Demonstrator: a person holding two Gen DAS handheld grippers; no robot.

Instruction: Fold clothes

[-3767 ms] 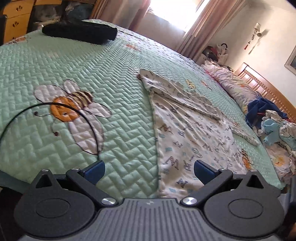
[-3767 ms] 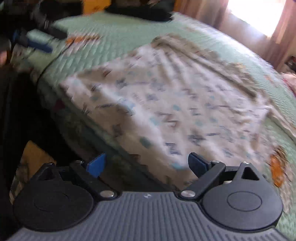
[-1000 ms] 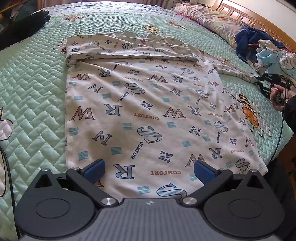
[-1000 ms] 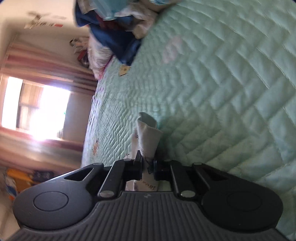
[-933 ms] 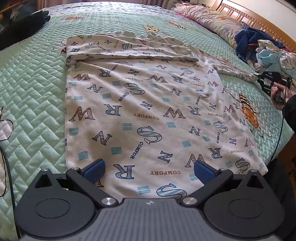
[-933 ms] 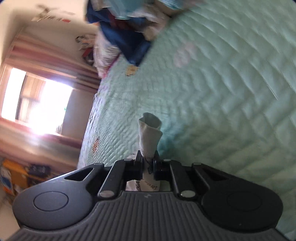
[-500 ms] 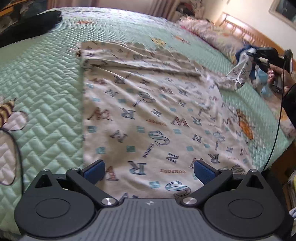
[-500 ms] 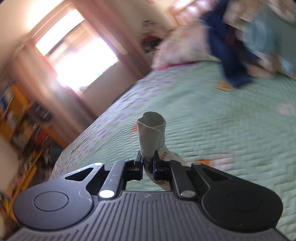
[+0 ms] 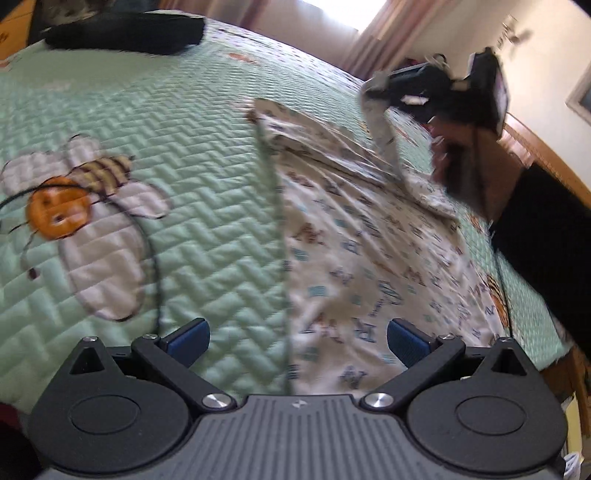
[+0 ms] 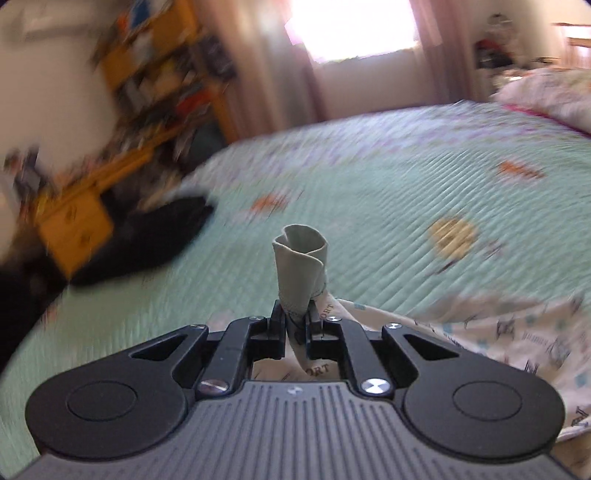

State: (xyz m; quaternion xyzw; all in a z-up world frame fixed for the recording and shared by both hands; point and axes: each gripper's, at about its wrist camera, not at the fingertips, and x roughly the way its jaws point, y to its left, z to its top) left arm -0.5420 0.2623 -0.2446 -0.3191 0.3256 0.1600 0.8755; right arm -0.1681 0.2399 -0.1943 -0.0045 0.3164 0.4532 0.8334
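A white garment printed with letters (image 9: 354, 236) lies spread on a green quilted bed (image 9: 192, 177). My left gripper (image 9: 297, 338) is open and empty, low over the garment's near left edge. My right gripper (image 10: 297, 314) is shut on a sleeve cuff (image 10: 301, 266) of the garment, which sticks up between the jaws. In the left wrist view the right gripper (image 9: 376, 86) holds that sleeve (image 9: 384, 136) lifted above the far part of the garment.
A black item (image 9: 125, 33) lies at the far left of the bed, also in the right wrist view (image 10: 147, 236). Orange wooden furniture (image 10: 74, 221) stands beyond the bed. A pillow (image 10: 546, 96) lies at the right. A thin black cable (image 9: 147, 240) crosses the quilt.
My right gripper has lifted the sleeve off the bed and carried it up and left over the garment. My left gripper has turned left and stayed open.
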